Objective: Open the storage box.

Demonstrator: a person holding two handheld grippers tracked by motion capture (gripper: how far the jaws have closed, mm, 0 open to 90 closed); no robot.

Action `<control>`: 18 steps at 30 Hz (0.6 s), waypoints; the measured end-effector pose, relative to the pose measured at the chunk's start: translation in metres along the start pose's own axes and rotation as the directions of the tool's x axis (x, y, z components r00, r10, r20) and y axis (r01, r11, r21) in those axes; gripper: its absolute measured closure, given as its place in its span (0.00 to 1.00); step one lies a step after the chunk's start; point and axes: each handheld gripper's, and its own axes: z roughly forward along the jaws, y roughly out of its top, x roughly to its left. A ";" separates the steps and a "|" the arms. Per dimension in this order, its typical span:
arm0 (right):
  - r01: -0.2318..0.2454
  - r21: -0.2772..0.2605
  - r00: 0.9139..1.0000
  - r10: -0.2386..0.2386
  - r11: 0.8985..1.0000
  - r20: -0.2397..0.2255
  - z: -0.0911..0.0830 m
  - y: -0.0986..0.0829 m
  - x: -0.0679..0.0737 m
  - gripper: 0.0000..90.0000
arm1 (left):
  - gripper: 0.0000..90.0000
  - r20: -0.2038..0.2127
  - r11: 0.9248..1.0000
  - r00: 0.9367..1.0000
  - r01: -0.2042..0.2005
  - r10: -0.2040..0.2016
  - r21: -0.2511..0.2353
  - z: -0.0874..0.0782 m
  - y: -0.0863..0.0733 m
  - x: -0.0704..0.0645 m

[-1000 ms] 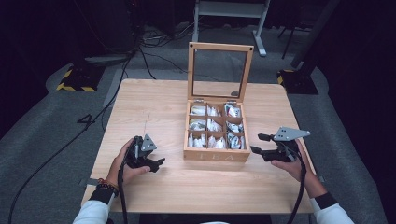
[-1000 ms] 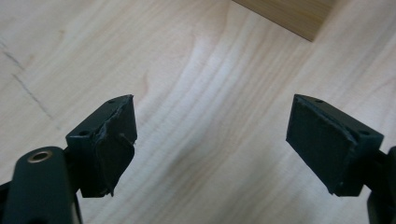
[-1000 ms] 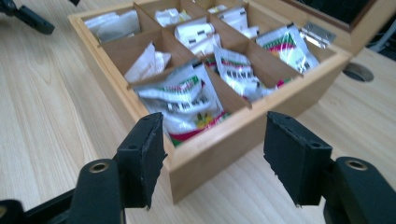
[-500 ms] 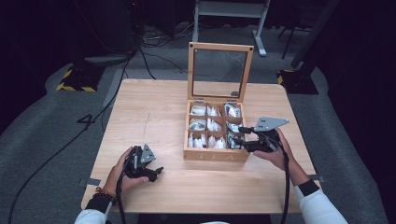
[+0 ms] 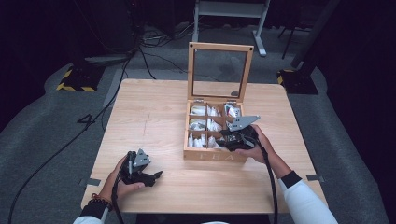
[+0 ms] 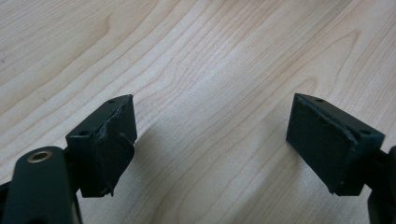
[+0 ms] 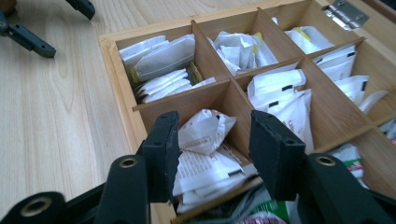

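Moved over the tea box (image 5: 214, 155), right gripper (image 7: 212, 140) straddles a white sachet (image 7: 205, 130), jaws half-open; left gripper (image 6: 210, 140) wide.

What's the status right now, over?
Left claw open over bare table. Right claw open, straddling a packet in the box. Divider close beside it.

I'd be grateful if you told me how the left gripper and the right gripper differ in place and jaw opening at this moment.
The left gripper sits over bare table near the front edge; the right gripper is at the wooden box, over its sachets. The left gripper's jaws gape wide with nothing between them; the right gripper's jaws stand narrower, flanking a crumpled sachet, not closed on it. Both are hand-held, open and black-jawed.
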 end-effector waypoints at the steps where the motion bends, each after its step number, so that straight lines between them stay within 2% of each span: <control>1: -0.007 0.000 1.000 0.007 1.000 -0.009 0.003 0.001 -0.001 0.59 | 0.18 0.009 1.000 1.000 0.011 -0.011 -0.010 0.000 -0.001 0.000; 6: -0.005 0.023 1.000 0.005 1.000 -0.019 0.013 0.008 -0.002 0.60 | 0.18 0.031 1.000 0.999 0.031 -0.031 0.001 -0.002 -0.004 0.000; 10: -0.018 0.067 1.000 0.018 0.998 -0.009 0.024 0.009 -0.004 0.65 | 0.18 0.033 1.000 0.999 0.031 -0.031 0.000 -0.001 -0.004 0.000; 15: -0.034 0.102 0.999 0.035 0.994 -0.007 0.030 0.011 -0.006 0.64 | 0.18 0.038 1.000 0.999 0.027 -0.027 -0.001 -0.001 -0.004 0.001; 18: -0.019 0.121 1.000 0.020 0.992 -0.011 0.033 0.012 -0.004 0.66 | 0.18 0.038 1.000 0.999 0.026 -0.026 -0.002 -0.001 -0.004 0.001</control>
